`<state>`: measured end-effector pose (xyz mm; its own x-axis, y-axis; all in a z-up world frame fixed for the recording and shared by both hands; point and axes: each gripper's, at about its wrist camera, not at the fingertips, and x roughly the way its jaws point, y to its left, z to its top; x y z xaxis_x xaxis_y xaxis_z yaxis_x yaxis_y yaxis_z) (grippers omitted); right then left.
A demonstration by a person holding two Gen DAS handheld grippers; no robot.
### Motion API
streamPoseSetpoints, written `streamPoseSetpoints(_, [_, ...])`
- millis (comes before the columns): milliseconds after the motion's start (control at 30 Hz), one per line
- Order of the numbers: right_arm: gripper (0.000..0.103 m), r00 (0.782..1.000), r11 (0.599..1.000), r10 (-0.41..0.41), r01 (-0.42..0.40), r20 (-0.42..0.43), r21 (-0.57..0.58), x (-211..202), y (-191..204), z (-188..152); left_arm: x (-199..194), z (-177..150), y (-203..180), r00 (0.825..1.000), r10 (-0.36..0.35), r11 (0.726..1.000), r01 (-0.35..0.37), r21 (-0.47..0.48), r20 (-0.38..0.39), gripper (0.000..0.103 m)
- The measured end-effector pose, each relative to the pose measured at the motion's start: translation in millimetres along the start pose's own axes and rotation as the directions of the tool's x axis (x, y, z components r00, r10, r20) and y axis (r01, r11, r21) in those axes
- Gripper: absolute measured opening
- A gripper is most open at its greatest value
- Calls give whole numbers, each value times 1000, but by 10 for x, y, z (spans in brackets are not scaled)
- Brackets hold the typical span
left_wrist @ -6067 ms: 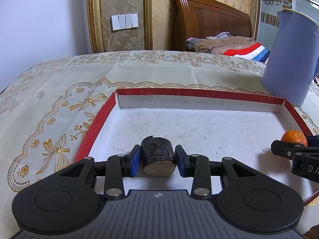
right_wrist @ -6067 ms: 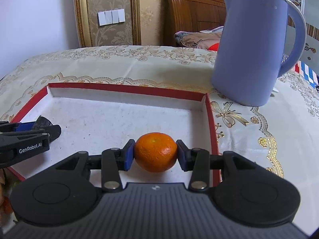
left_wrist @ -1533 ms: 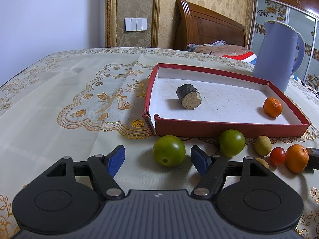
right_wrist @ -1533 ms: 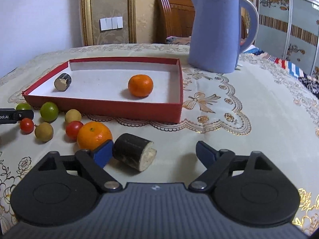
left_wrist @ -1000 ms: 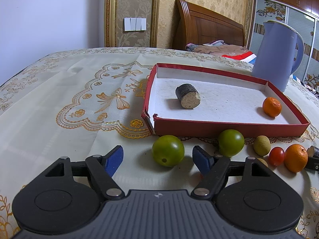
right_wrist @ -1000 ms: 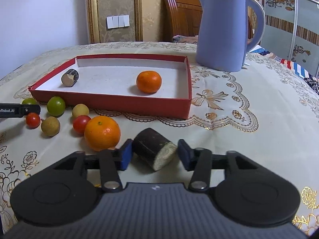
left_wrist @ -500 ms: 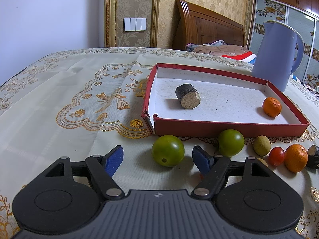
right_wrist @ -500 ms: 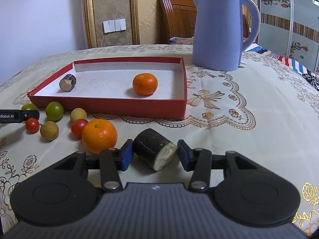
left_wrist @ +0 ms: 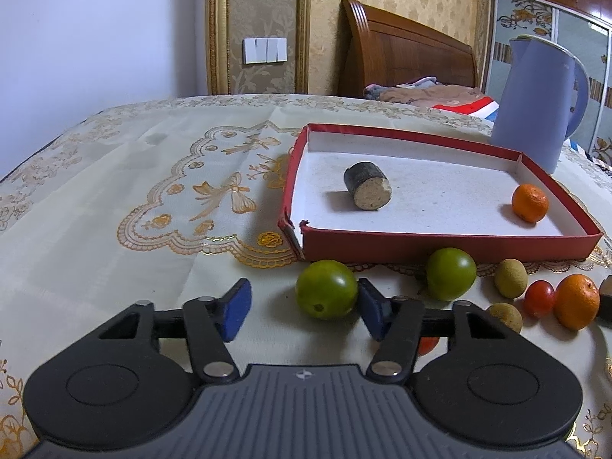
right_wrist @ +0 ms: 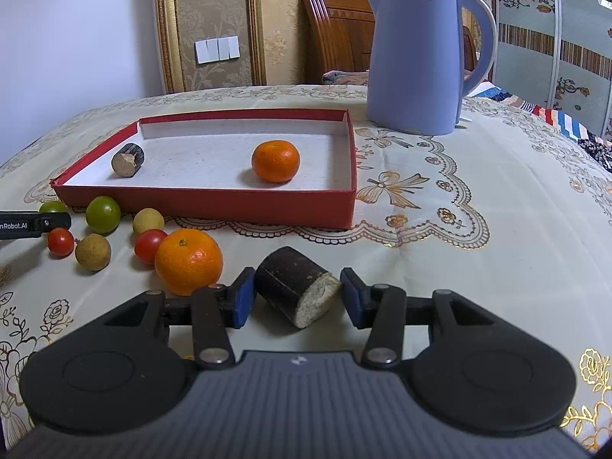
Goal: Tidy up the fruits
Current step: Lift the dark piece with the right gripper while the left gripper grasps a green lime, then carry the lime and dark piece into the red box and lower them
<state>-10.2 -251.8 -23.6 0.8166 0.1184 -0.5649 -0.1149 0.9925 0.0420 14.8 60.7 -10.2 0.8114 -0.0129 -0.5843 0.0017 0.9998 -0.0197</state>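
red tray, green fruit — lavender kettle

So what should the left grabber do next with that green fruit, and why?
Probably finish closing. The left gripper has just been closing around the green fruit: one pad already touches it, the other pad is apart from it. The fruit sits on the tablecloth outside the red box, so after that it likely gets lifted in.

Both cameras sit low behind their claws, looking slightly down across the counter toward the headboard wall. Left claw views from the left, right claw from the right; both share the red tray and blue kettle.
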Motion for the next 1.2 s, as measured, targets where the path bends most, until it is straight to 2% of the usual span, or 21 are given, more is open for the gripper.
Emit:
streamPoseSetpoints(400, [45, 999, 999, -22, 21, 31, 29, -5, 47, 66, -59, -5, -111, 1000, 5, 998, -7, 66, 25, 33])
streamPoseSetpoints(767, [45, 998, 999, -19, 17, 57, 39, -56, 63, 126, -97, -21, -133, 999, 26, 997, -27, 71, 22, 33])
streamPoseSetpoints(1200, [45, 995, 999, -11, 8, 94, 40, -113, 70, 248, -215, 57, -231, 999, 17, 996, -21, 86, 47, 33])
